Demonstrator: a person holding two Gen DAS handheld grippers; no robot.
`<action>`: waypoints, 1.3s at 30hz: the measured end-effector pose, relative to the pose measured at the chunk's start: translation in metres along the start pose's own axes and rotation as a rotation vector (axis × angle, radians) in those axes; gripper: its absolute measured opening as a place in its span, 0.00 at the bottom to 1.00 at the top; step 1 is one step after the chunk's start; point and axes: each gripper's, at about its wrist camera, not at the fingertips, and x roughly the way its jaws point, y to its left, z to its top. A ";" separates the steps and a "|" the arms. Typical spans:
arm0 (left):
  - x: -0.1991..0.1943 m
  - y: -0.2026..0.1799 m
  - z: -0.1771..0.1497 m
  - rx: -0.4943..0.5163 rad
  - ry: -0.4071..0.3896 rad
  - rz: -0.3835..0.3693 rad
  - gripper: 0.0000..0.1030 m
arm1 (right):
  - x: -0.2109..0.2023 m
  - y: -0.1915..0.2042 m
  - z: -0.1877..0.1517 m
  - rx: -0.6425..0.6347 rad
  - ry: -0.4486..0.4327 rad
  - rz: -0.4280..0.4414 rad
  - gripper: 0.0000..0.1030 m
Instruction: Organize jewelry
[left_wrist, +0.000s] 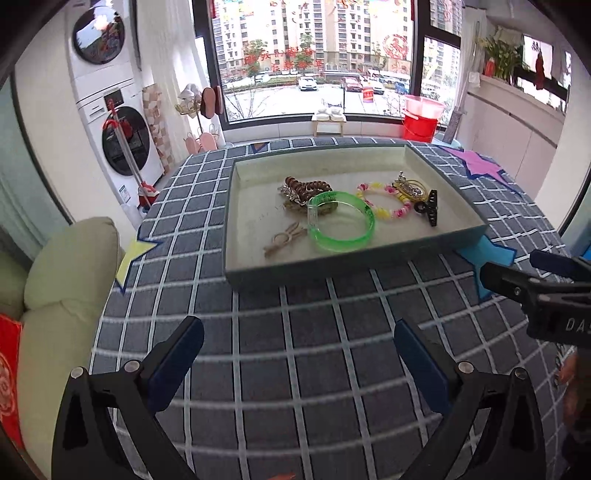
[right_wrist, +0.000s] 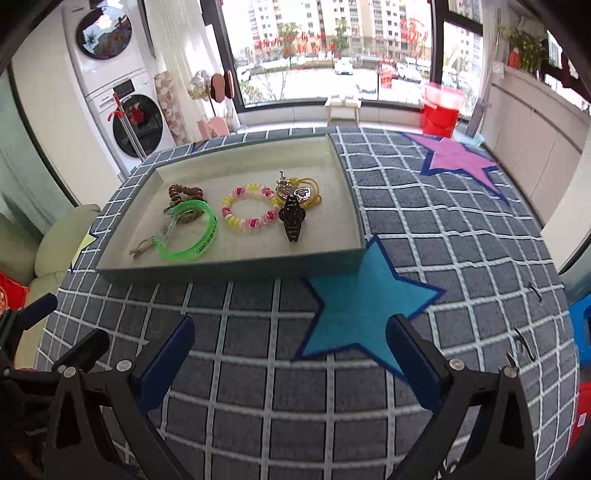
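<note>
Resting over a grey checked tablecloth, both hand-held grippers hung empty at the bottom of their frames. The left gripper had its two blue-padded fingers spread wide with nothing between them, and the right gripper was spread wide and empty too.

All the jewelry lay gathered in a shallow teal tray at the centre of the left view and the centre left of the right view, probably so that every piece stayed in one place. A green bangle sat near the front, partly over a brown beaded bracelet. To its right lay a pink and yellow bead bracelet, then a black hair clip touching a gold trinket with a yellow cord. A small tan bow-shaped tie lay at the front left of the tray.

Judging by this, the sorting looked finished or nearly so.

The right view showed a blue star patch whole, just beside the tray's near right corner, and a pink star patch in the upper right; the left view caught only their edges. The left view showed a cream cushion at lower left far more fully than the right view did.
</note>
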 end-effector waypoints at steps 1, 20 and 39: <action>-0.003 -0.001 -0.003 -0.005 -0.003 -0.001 1.00 | -0.003 0.000 -0.003 0.003 -0.011 0.001 1.00; -0.061 0.005 -0.060 -0.086 -0.169 0.051 1.00 | -0.061 0.012 -0.072 0.004 -0.188 -0.055 1.00; -0.073 0.007 -0.063 -0.108 -0.184 0.070 1.00 | -0.083 0.032 -0.077 -0.048 -0.270 -0.064 1.00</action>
